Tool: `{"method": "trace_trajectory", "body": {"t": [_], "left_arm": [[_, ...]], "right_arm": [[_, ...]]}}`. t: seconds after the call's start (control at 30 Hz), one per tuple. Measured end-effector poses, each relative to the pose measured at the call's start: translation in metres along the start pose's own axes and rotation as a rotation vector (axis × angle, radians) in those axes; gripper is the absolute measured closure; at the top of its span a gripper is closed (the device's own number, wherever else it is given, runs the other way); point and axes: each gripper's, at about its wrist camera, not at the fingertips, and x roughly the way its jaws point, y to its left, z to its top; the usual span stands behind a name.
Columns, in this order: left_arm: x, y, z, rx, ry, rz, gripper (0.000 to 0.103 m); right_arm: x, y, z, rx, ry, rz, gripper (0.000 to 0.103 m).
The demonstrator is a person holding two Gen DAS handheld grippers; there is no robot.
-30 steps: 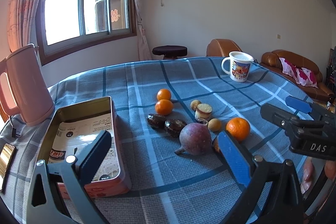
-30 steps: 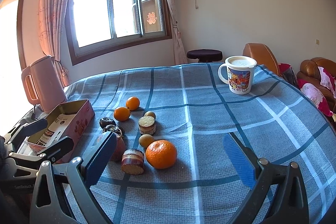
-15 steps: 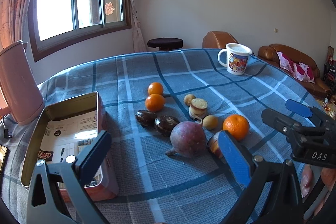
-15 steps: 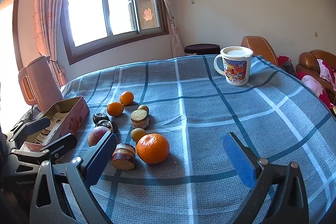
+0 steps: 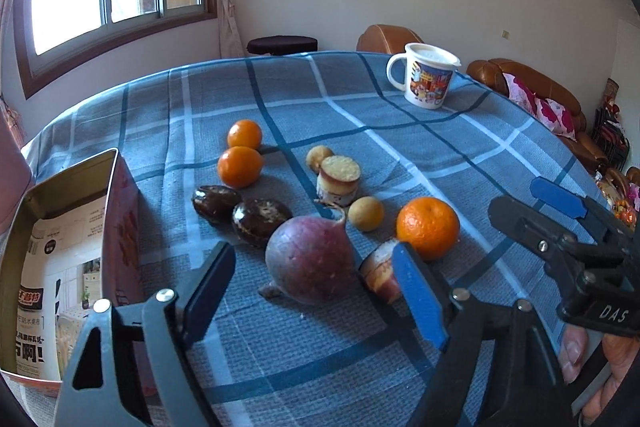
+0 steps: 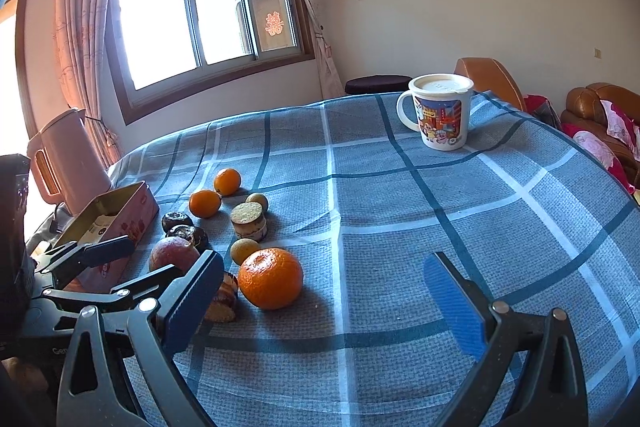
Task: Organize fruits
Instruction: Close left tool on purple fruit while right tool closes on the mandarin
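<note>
Both claws gape empty; the left claw [image 5: 308, 301] half hides a cake slice [image 5: 378, 277]; the right claw [image 5: 560, 223] reads "DAS".

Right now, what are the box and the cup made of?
The box looks like metal tin: its inner walls are shiny gold and reflect light. The cup looks like glossy plastic or ceramic, printed with cartoons; its lid seems matte plastic. I can't be sure.
</note>
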Motion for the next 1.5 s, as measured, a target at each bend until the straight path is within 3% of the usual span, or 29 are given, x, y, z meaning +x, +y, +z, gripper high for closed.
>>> {"method": "trace_trajectory", "body": {"t": [0.07,0.33,0.43,0.7,0.93,1.07,1.5], "left_arm": [[0.005,0.003,0.0,-0.01,0.02,-0.006,0.035],[0.024,0.014,0.001,-0.058,0.106,-0.062,0.043],[0.023,0.014,0.001,-0.056,0.107,-0.091,0.05],[0.019,0.019,0.001,-0.078,0.09,-0.108,0.051],[0.011,0.028,0.002,-0.11,0.051,-0.117,0.051],[0.006,0.029,0.001,-0.115,0.026,-0.121,0.051],[-0.005,0.03,0.0,-0.12,-0.039,-0.108,0.051]], "right_arm": [[0.003,-0.002,0.0,0.008,0.013,0.007,0.015],[0.026,0.01,0.005,-0.031,0.107,0.054,0.018],[0.037,0.018,0.005,-0.052,0.158,0.07,0.035],[0.054,0.019,0.009,-0.041,0.226,0.088,0.038],[0.065,0.023,0.009,-0.034,0.28,0.169,0.041],[0.066,0.024,0.008,-0.024,0.28,0.226,0.056],[0.05,0.026,0.011,-0.044,0.197,0.227,0.057]]}}
